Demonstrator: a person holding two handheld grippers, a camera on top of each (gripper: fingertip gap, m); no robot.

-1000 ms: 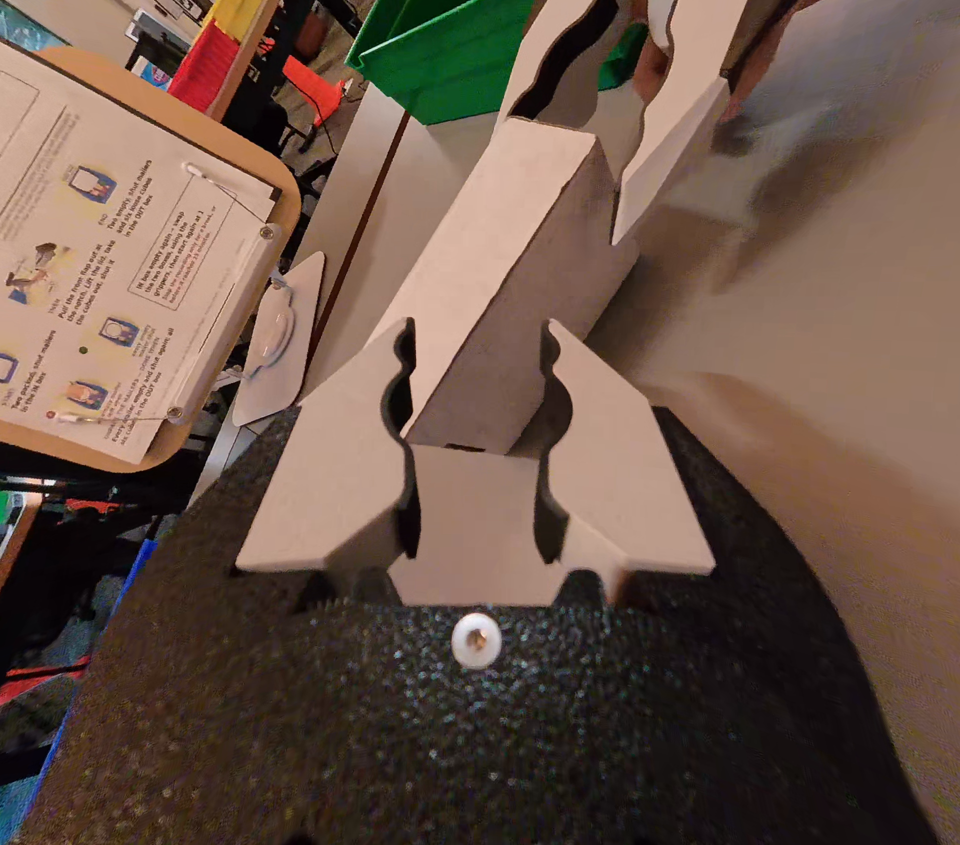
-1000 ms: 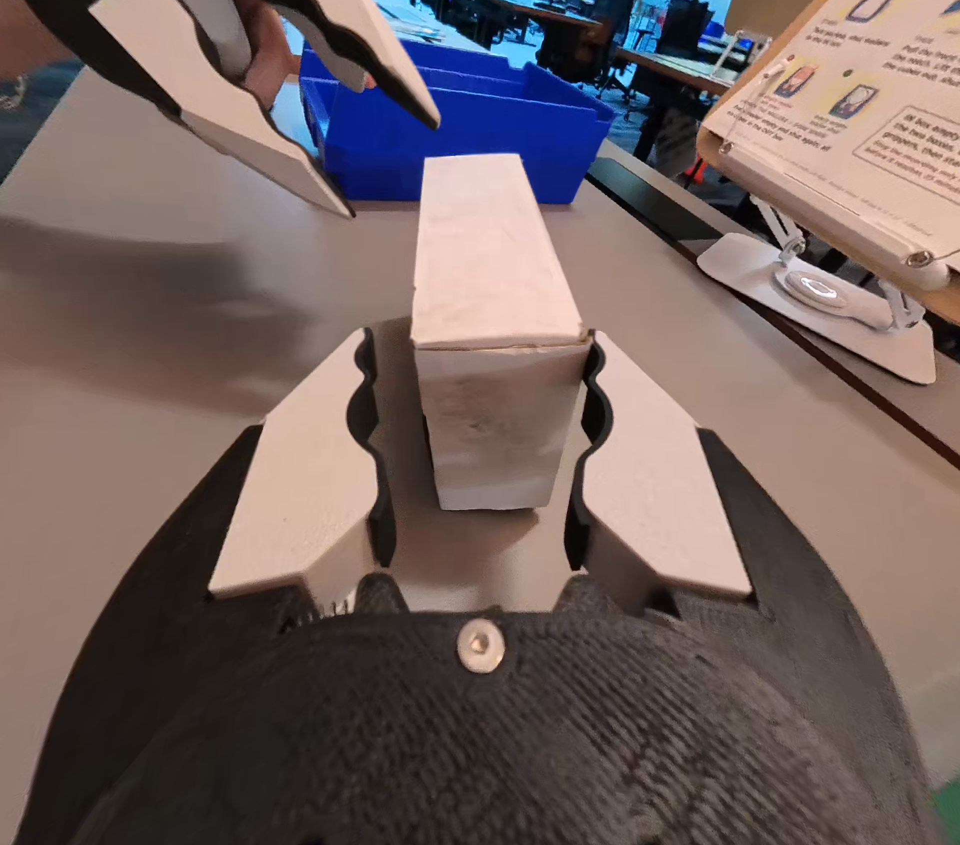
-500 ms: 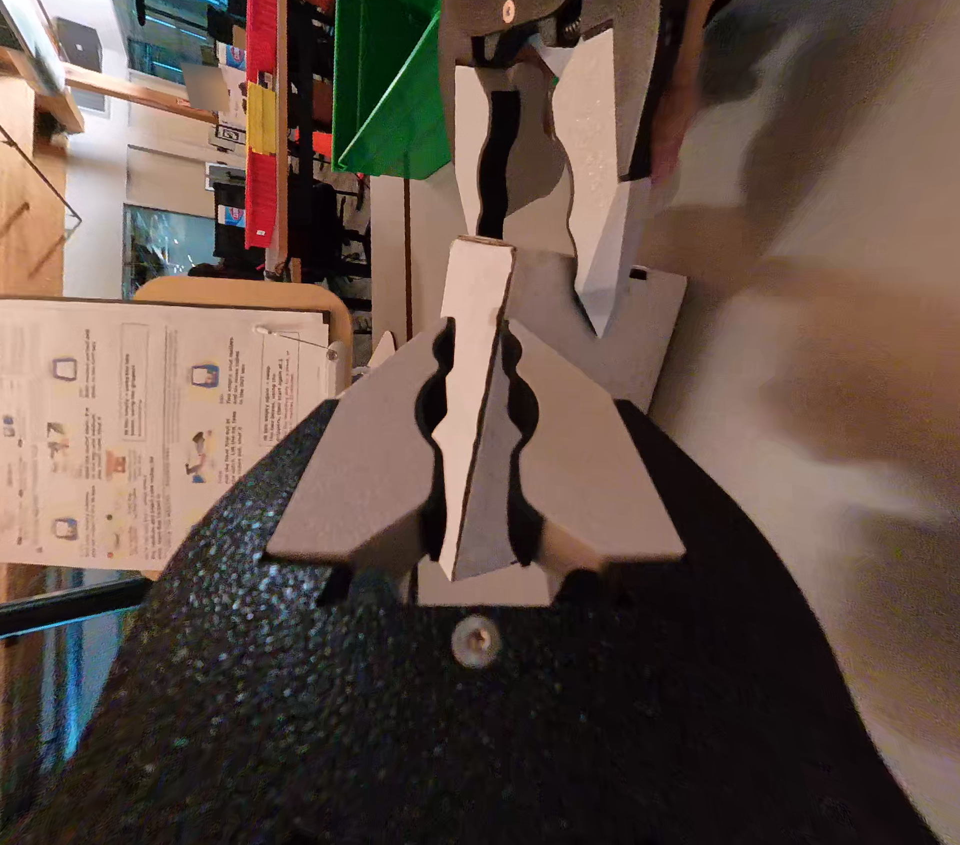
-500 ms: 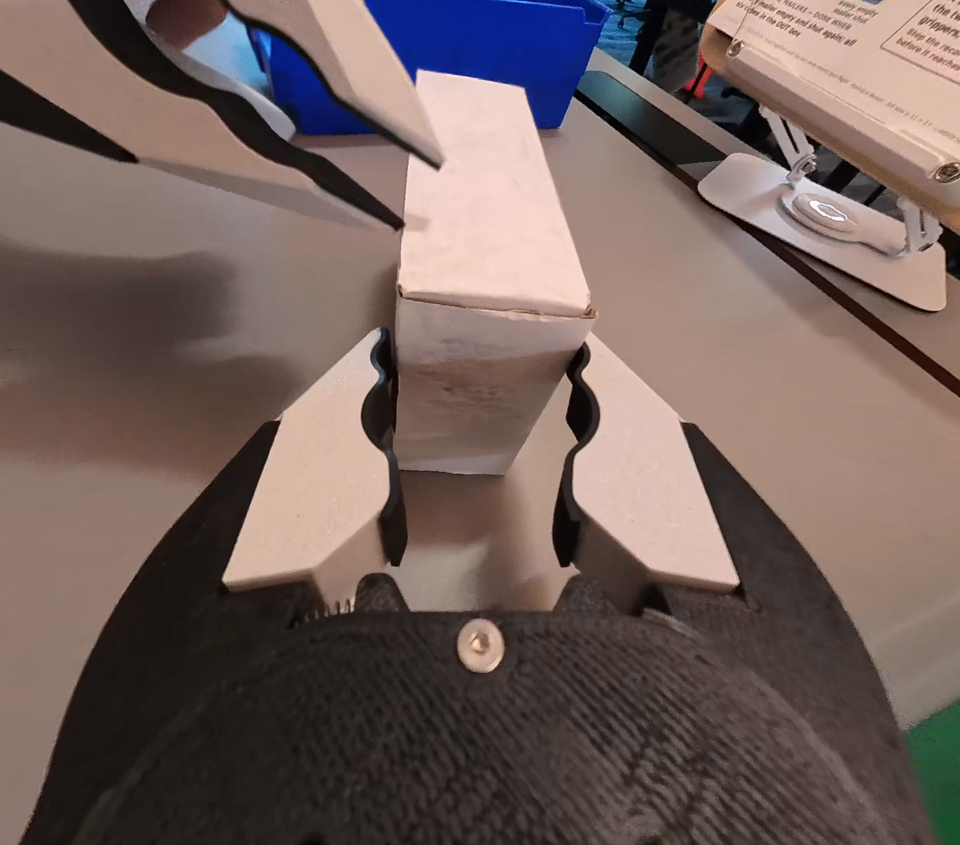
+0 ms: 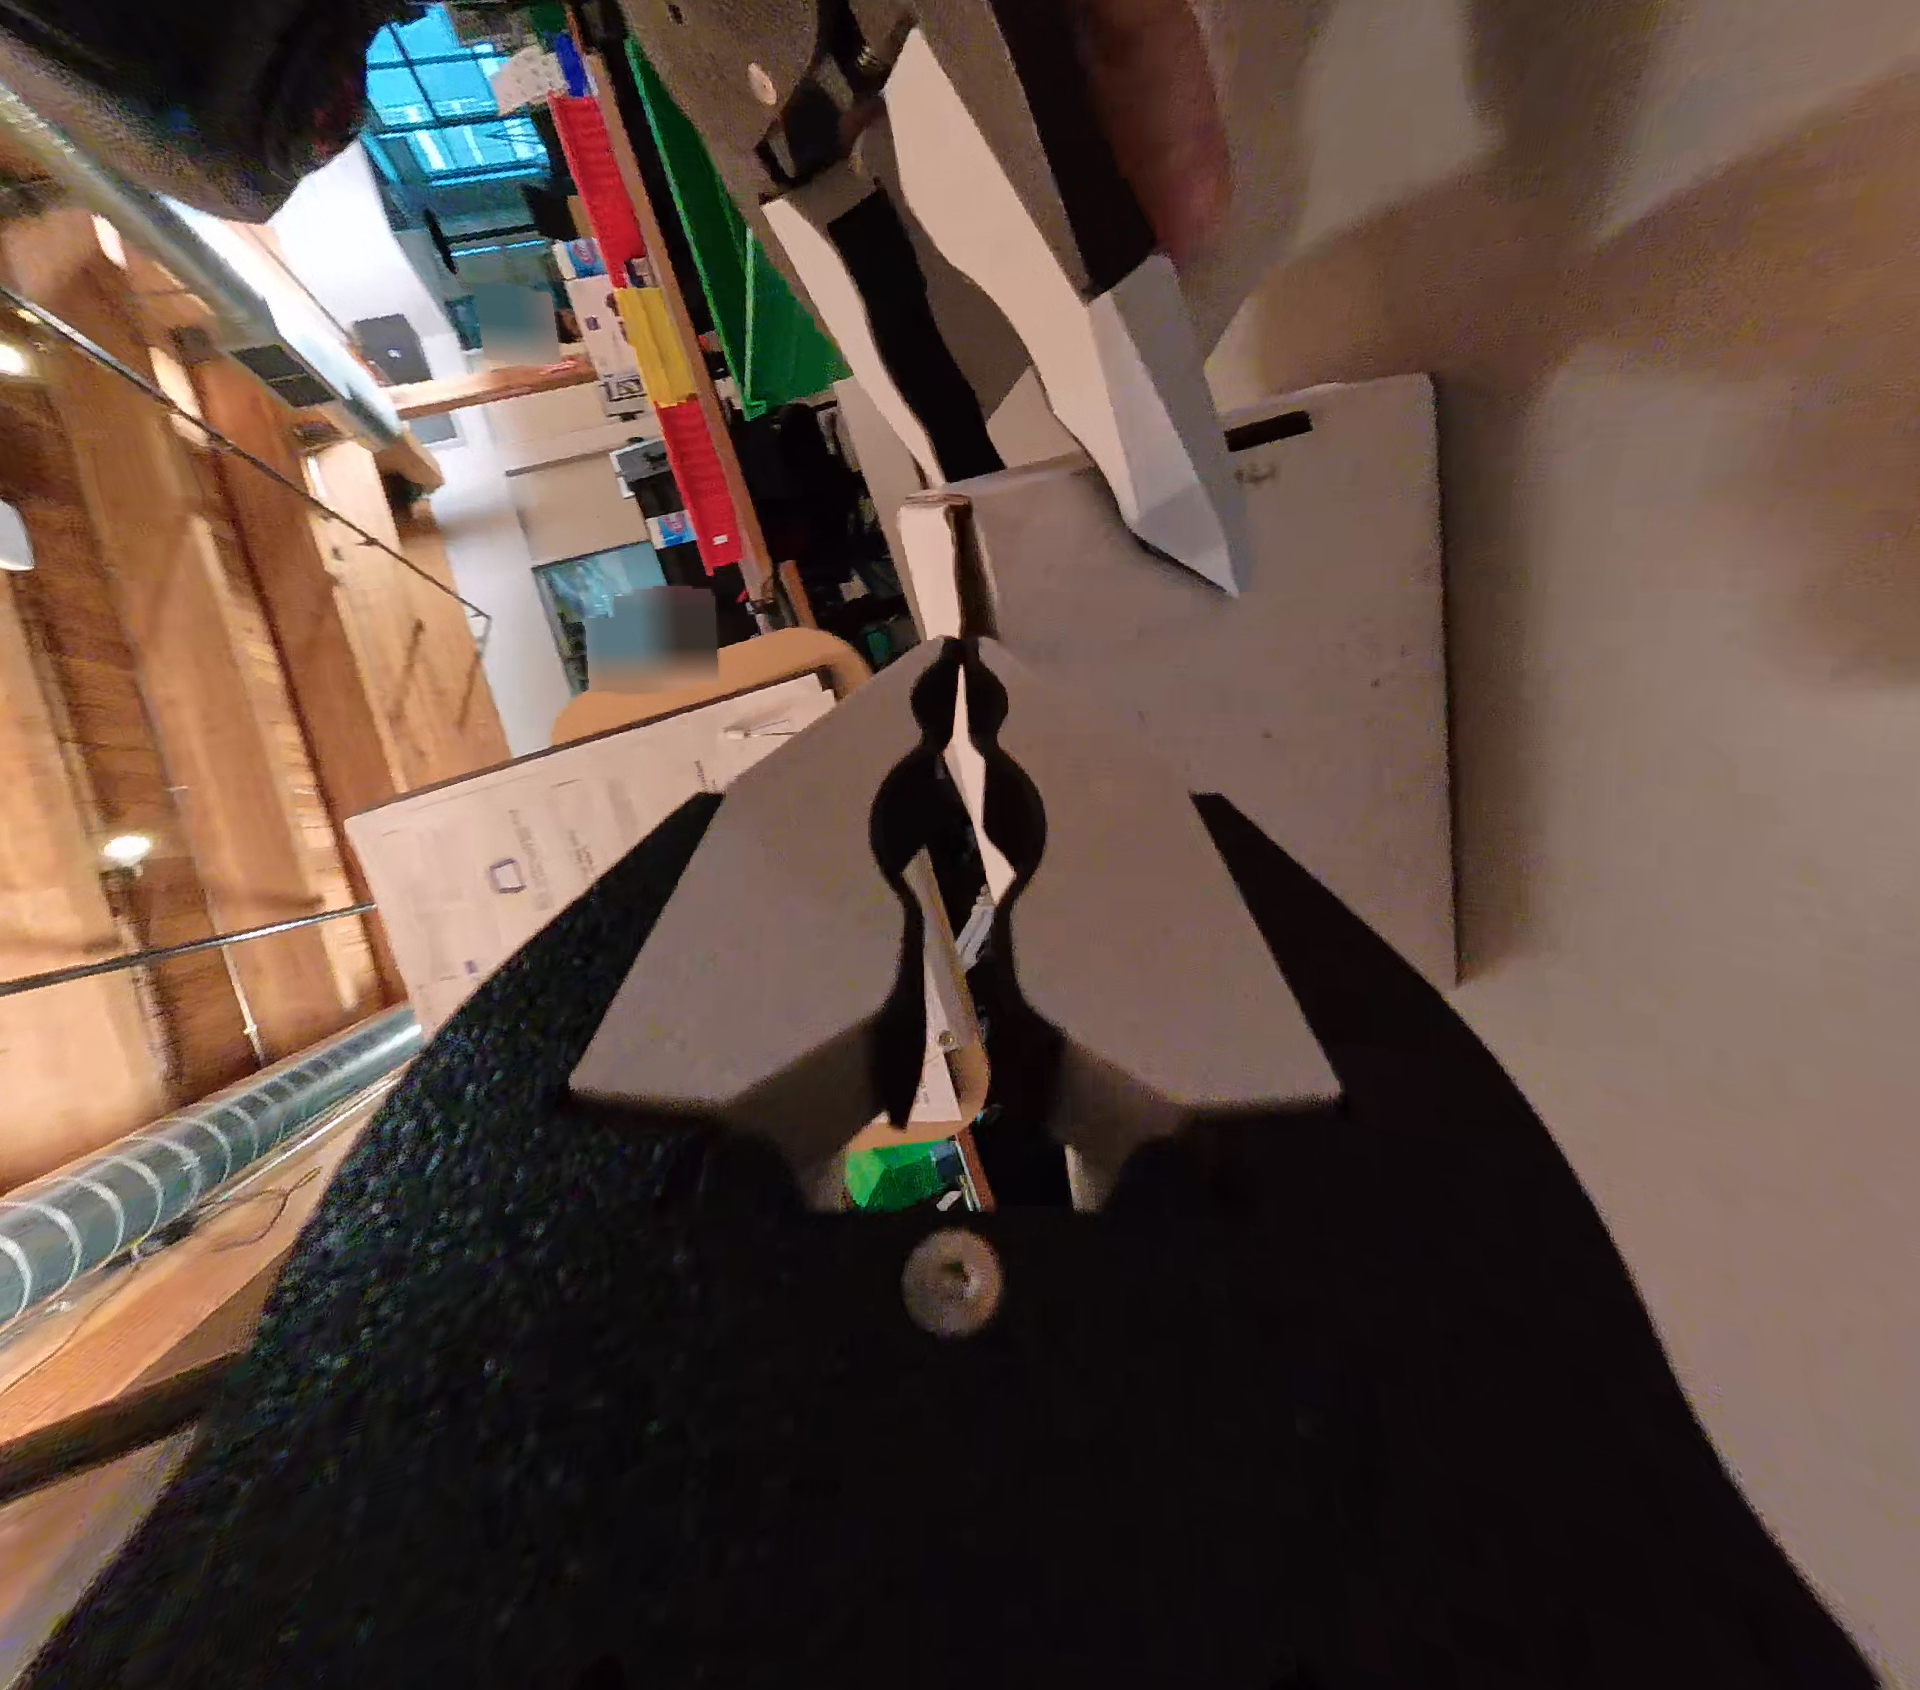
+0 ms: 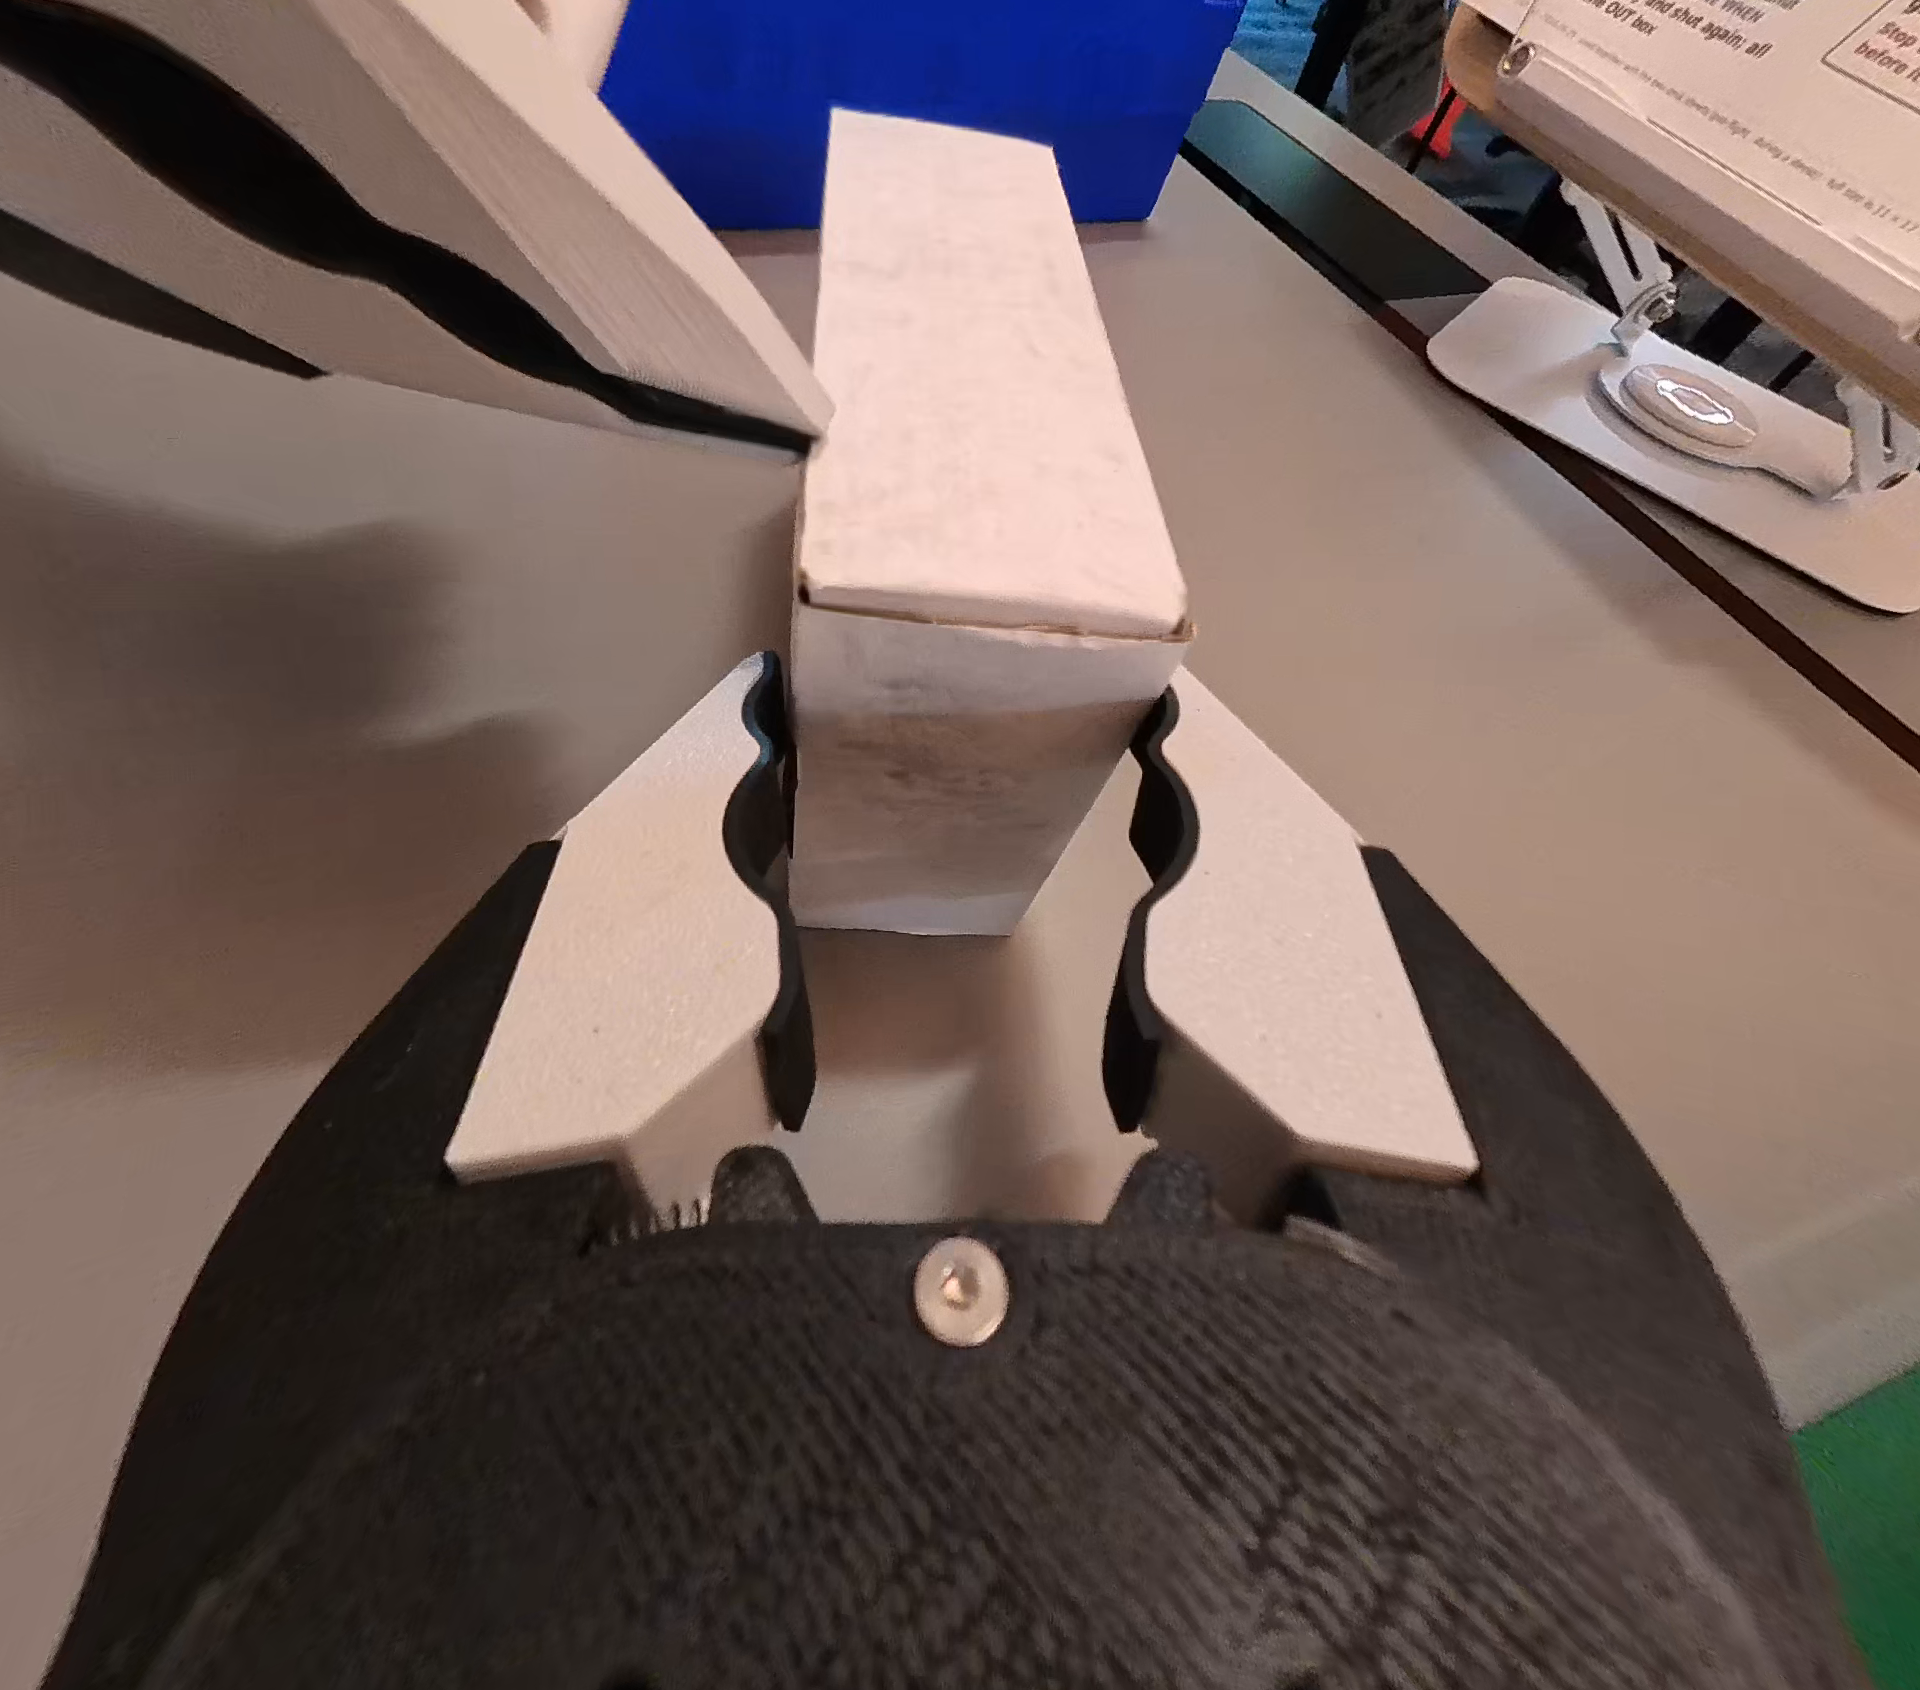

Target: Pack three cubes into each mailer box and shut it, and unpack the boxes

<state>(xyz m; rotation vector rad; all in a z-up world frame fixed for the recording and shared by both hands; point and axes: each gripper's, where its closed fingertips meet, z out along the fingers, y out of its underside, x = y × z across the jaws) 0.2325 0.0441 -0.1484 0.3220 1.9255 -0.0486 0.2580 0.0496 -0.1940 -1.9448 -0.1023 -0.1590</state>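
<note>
Right gripper (image 6: 961,819) clamps mailer box (image 6: 956,393) end | left gripper (image 5: 961,747) nearly together on flap edge | peel slowly, brace box.

A grey table (image 6: 1351,601) carries a white mailer box (image 6: 966,393), a blue bin (image 6: 914,40) and a document stand's white base (image 6: 1662,435).

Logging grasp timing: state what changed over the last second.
The left gripper rolled sideways, came down on the mailer box and shut on its upper left edge. The right gripper advanced and closed on its near end. Box and blue bin stayed put.
</note>
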